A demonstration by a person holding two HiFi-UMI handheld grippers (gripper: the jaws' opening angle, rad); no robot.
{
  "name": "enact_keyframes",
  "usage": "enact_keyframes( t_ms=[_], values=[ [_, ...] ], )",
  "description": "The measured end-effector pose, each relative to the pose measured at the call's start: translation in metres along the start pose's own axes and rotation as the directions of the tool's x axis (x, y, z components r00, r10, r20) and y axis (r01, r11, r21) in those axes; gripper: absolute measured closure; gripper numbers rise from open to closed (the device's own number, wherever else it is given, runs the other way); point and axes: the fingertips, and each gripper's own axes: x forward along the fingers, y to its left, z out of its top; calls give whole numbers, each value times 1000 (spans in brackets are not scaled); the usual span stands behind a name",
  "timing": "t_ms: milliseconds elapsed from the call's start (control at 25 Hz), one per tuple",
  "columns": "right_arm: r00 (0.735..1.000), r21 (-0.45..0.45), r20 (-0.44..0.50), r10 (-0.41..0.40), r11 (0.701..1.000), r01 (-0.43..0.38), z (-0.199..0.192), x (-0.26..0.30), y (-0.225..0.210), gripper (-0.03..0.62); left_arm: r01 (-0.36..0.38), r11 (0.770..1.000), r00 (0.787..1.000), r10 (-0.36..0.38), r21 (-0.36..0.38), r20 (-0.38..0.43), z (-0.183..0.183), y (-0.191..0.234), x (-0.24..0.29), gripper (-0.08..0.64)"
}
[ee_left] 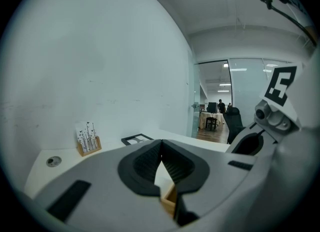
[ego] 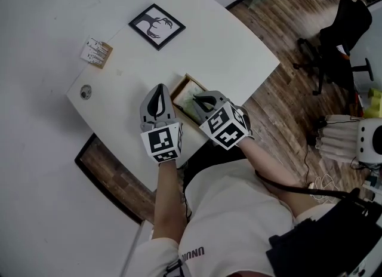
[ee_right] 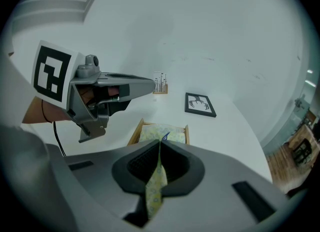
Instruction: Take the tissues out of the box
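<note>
A patterned tissue (ee_right: 155, 188) is pinched in the clenched fingers of the right gripper (ee_right: 160, 143), above the wooden box (ee_right: 134, 132). The box sits open near the front edge of the counter (ego: 227, 49), with more tissues (ee_right: 161, 132) inside. The step in hand looks like the pull-out, so the next move calls for lifting until the sheet comes clear. The left gripper (ee_left: 161, 143), fingers closed on nothing, hovers beside the box, well placed to steady it.
</note>
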Motion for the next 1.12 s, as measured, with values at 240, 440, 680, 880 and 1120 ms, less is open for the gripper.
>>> enact_keyframes(
  t_ms=[240,440,680,880,1120],
  values=[
    [1000,-2,17,-5,1000,5,5,-2,-2,571,-4,1000,1000,4,1,3,0,2,-2,546],
    [999,3,33,-7,1000,7,10,-3,-3,571,-6,1000,1000,6,0,7,0,1,-3,546],
    [998,-2,57,-9,1000,9,17,-8,-4,571,-10,1000,1000,10,0,12,2,2,-4,546],
    [998,-1,69,-8,1000,9,20,-11,-5,571,-16,1000,1000,16,-1,18,5,3,-5,546],
    [996,-2,84,-12,1000,12,25,-14,-5,572,-14,1000,1000,14,4,17,6,3,-5,546]
  ],
)
